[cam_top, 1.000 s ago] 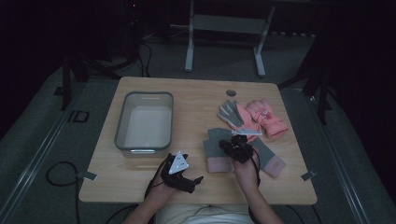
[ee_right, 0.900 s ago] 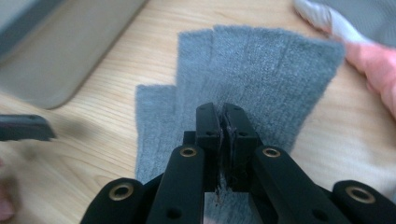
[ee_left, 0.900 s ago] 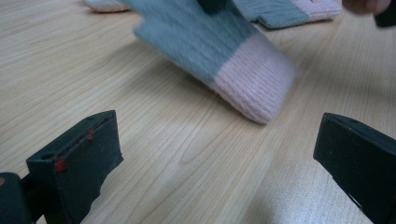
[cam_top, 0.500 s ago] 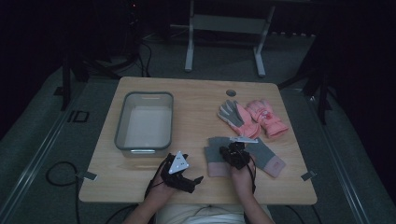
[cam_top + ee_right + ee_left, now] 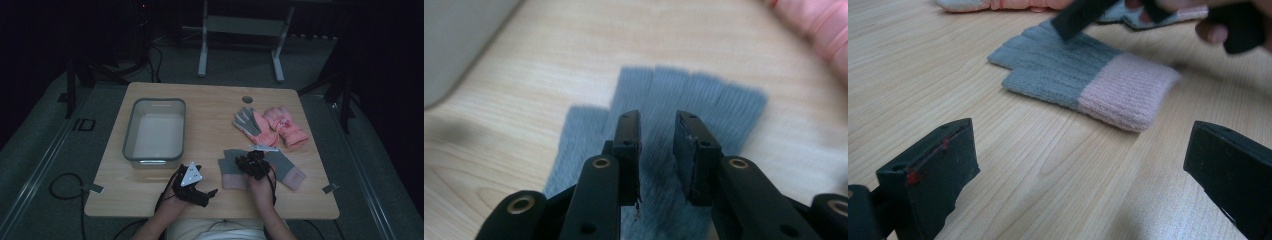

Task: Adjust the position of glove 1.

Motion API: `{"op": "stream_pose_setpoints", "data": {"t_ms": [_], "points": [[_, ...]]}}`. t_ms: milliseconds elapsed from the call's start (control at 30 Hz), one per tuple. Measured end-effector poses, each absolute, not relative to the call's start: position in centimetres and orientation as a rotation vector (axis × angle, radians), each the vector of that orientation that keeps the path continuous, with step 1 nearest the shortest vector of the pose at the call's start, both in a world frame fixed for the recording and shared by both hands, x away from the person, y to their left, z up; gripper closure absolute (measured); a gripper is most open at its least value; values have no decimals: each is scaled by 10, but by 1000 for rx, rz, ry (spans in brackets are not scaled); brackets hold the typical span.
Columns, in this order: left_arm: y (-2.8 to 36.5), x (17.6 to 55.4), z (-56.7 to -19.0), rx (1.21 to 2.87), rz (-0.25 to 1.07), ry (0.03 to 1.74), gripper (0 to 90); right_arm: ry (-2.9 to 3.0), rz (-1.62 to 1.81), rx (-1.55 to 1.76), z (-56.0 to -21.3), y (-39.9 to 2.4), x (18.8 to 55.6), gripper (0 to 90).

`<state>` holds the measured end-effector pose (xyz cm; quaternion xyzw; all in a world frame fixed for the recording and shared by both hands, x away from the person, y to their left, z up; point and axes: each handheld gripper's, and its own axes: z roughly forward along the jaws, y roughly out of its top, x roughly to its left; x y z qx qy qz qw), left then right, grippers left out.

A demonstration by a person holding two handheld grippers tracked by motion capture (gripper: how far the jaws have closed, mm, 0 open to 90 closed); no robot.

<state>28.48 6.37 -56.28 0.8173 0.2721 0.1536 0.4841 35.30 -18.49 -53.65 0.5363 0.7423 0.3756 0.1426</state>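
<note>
A grey knit glove with a pink cuff [image 5: 229, 171] lies flat near the table's front edge, and its twin [image 5: 289, 171] lies just to the right. My right gripper [image 5: 250, 161] points down at the left glove's palm [image 5: 704, 95]. Its jaws have just been opening, and my right gripper [image 5: 656, 120] now shows a narrow gap over the flat fabric, pinching nothing. My left gripper [image 5: 206, 194] rests low at the front, left of that glove. In its own view the left gripper [image 5: 1083, 165] stands wide open with bare wood between its jaws, the glove [image 5: 1073, 75] ahead of it.
A clear plastic bin [image 5: 152, 161] stands at the table's left, its corner [image 5: 459, 40] in the right gripper view. A grey-palmed glove [image 5: 249, 122] and a pink glove [image 5: 286, 126] lie at the back right. A round hole [image 5: 247, 99] marks the far edge.
My right gripper has sunk a little onto the grey glove and its jaws have parted from shut to a narrow gap. The left gripper has stayed put.
</note>
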Motion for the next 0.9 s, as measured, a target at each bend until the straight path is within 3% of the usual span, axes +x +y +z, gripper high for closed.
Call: {"op": "stream_pose_setpoints", "data": {"t_ms": [400, 900], "points": [[63, 285, -563, 1993, 377, 665, 4, 2301, 1037, 1217, -508, -235, 368, 685], [64, 285, -563, 1990, 375, 666, 4, 2442, 917, 1044, -510, -326, 374, 667]]}}
